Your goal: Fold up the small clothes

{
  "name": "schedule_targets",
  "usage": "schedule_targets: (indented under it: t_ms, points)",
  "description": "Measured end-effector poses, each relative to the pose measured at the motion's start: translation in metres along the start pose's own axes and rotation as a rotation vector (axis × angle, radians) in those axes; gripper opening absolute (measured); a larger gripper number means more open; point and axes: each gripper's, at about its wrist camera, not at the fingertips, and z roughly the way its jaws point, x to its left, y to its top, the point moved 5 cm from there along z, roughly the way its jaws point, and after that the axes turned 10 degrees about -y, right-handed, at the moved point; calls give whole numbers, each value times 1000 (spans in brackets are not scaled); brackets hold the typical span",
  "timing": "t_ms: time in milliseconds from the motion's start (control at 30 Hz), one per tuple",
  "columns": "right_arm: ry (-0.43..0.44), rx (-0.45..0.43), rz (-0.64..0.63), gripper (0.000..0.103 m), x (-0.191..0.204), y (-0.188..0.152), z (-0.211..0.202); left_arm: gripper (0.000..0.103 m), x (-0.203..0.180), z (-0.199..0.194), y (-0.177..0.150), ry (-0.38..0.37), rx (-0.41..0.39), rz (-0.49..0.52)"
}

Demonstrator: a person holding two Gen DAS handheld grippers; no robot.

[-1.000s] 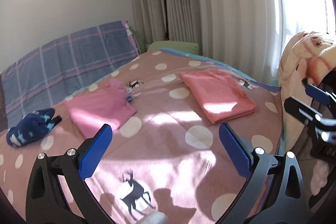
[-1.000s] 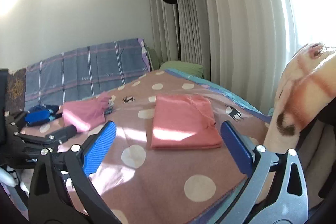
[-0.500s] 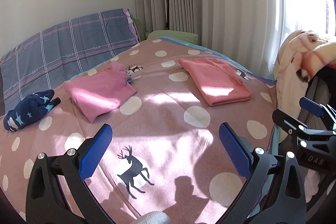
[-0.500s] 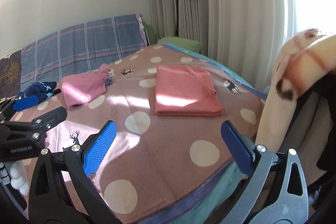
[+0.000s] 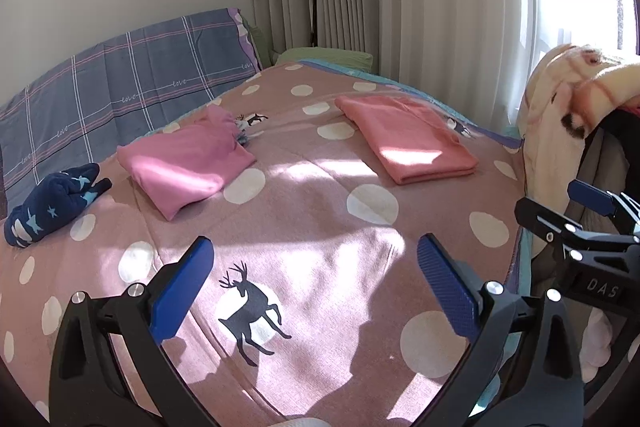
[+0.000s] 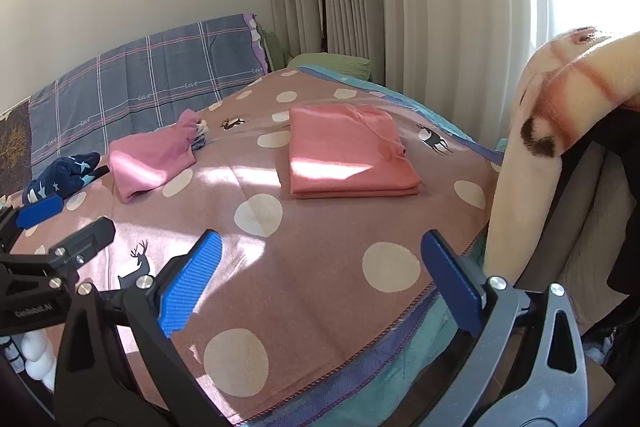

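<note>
Both the left gripper [image 5: 314, 273] and right gripper [image 6: 322, 269] hang spread wide, empty; the pink top [image 5: 184, 163] looks floppy and light, so I'd pinch a hem corner

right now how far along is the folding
Done: the coral garment lies flat and squarely folded; the pink one is folded more loosely. In hand: nothing, left gripper and right gripper both open and empty. Left: the navy star piece looks bunched up.
</note>
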Motion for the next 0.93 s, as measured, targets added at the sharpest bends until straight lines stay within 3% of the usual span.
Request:
schedule_targets:
  t_ms: [933]
  points:
    - [28,43,-9,101,0,-4,16,102,-8,15,-9,-2,52,32]
